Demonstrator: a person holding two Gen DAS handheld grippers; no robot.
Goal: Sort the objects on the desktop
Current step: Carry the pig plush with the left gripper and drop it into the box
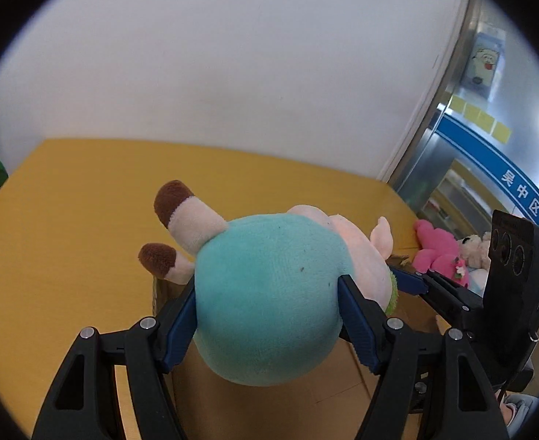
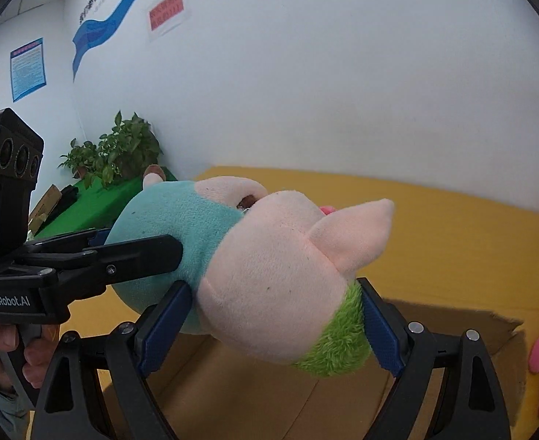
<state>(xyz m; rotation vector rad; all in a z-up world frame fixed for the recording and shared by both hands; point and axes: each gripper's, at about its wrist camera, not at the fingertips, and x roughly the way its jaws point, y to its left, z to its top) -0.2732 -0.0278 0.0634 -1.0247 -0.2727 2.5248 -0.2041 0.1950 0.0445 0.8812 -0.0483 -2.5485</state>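
A plush pig [image 1: 269, 293] with a teal body, pale pink head and brown feet is held in the air between both grippers. My left gripper [image 1: 269, 315] is shut on its teal body. My right gripper [image 2: 265, 319] is shut on its pink head [image 2: 276, 278], near a green tuft. The right gripper also shows at the right of the left wrist view [image 1: 452, 293], and the left gripper at the left of the right wrist view [image 2: 122, 253]. An open cardboard box [image 2: 452, 330] lies just below the pig.
A yellow tabletop [image 1: 86, 220] runs back to a white wall. A pink plush toy [image 1: 438, 253] and a small cream plush [image 1: 474, 249] lie at the right. Potted plants [image 2: 115, 154] stand on a green surface at the far left.
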